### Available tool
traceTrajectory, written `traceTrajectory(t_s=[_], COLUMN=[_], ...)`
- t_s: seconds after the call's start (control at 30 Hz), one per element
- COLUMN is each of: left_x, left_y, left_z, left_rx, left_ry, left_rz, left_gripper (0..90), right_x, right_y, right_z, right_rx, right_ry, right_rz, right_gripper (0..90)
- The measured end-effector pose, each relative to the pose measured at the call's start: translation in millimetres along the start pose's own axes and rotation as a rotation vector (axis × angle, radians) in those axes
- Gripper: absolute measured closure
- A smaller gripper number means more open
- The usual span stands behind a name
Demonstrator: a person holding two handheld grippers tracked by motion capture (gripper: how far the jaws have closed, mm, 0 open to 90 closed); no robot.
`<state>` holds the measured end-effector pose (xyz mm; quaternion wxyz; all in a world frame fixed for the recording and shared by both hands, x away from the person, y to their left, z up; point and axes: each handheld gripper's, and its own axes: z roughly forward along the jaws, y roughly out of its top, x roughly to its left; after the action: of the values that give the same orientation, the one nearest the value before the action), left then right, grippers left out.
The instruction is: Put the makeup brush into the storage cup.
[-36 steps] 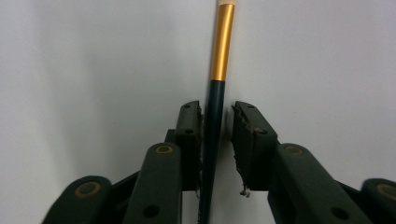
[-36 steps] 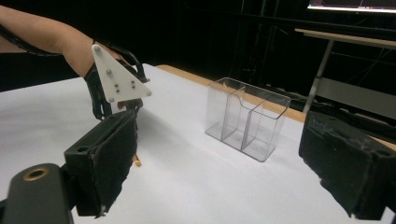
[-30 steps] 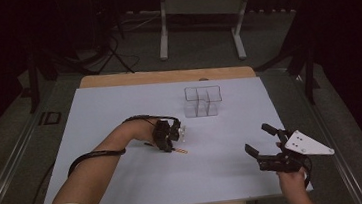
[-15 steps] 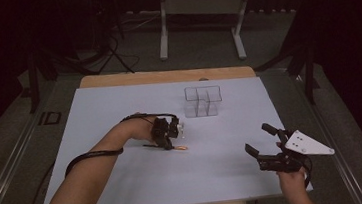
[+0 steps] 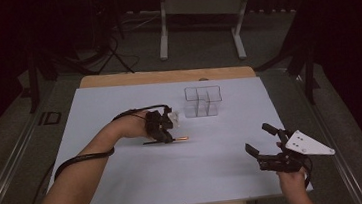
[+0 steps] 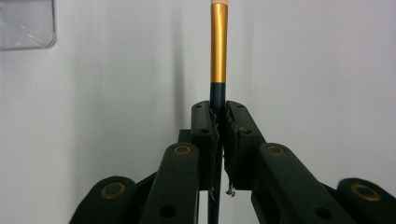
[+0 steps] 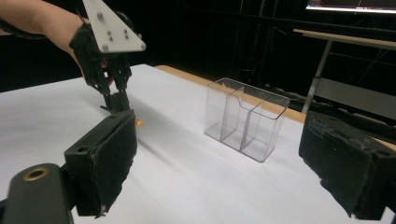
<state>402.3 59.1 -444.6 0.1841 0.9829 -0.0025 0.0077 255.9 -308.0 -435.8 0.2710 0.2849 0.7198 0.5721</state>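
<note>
Pen (image 6: pixel 218 51): thin, stiff, light, likely slick barrel with gold band, pinched at its dark section between the closed jaws of the left gripper (image 5: pixel 164 133), held level just above the white table (image 5: pixel 127 187), near the clear holder (image 5: pixel 203 101). Grip near the middle seems best to stop it pivoting or slipping. Right gripper (image 5: pixel 263 142) hangs well apart, jaws wide open, empty.

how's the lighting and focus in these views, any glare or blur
High view: table lit, surroundings dark, slightly soft. Left gripper view: pen sharp, its gold band glinting. Right gripper view: right gripper pads near and blurry, clear holder fairly sharp.
</note>
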Motion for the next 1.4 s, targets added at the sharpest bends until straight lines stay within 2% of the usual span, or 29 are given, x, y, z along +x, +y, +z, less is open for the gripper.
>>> traceTrajectory(t_s=[0.03,0.2,0.23,0.33,0.37,0.4,0.43,0.6,0.63,0.67,0.93,1.17,1.27,1.4], left_x=[-0.7,-5.5,-7.5,-10.0,-13.2,-13.2,-16.7,-21.3,-23.2,-24.0,-28.0,-33.5,-36.7,-41.2], left_y=[-1.0,-2.6,-3.0,-3.6,-3.9,-3.9,-4.3,-5.4,-5.9,-6.6,-11.6,-15.2,-17.2,-17.4], left_z=[-3.9,-12.0,-15.5,-18.7,-22.1,-22.1,-25.9,-31.4,-33.9,-35.7,-44.6,-50.9,-55.1,-57.3], left_rx=[-0.016,-0.049,-0.072,-0.094,-0.124,-0.124,-0.156,-0.201,-0.216,-0.231,-0.294,-0.344,-0.383,-0.402], left_ry=[0.002,0.002,0.001,0.006,0.017,0.017,0.018,0.013,0.025,0.012,0.030,0.042,0.054,0.064], left_rz=[-0.014,-0.022,-0.035,-0.039,-0.049,-0.049,-0.050,-0.065,-0.066,-0.073,-0.101,-0.138,-0.169,-0.183], left_gripper=[84.3,84.3,84.2,84.2,84.3,84.3,84.2,84.2,84.3,84.3,84.3,84.3,84.3,84.3], right_x=[-0.4,0.1,0.2,0.3,0.4,0.4,0.3,0.9,1.0,1.0,0.9,2.5,3.3,4.0], right_y=[0.0,-0.1,-0.2,-0.3,-0.3,-0.3,-0.5,-0.9,-1.0,-1.1,-1.1,-0.6,-0.8,-0.9], right_z=[0.2,0.6,0.6,0.7,0.7,0.7,0.6,1.3,1.7,1.7,1.5,2.0,2.9,4.2], right_rx=[-0.001,0.002,0.002,0.003,0.003,0.003,0.001,0.003,0.003,0.002,0.001,0.005,0.008,0.010], right_ry=[-0.001,-0.001,0.000,0.000,-0.001,-0.001,0.001,-0.001,-0.002,-0.002,-0.002,-0.002,0.004,0.016], right_rz=[-0.005,-0.002,0.000,0.000,0.000,0.000,0.003,0.003,0.002,0.002,0.004,0.000,-0.003,-0.002], right_gripper=[11.5,11.5,11.5,11.5,11.5,11.5,11.5,11.5,11.5,11.5,11.5,11.5,11.5,11.5])
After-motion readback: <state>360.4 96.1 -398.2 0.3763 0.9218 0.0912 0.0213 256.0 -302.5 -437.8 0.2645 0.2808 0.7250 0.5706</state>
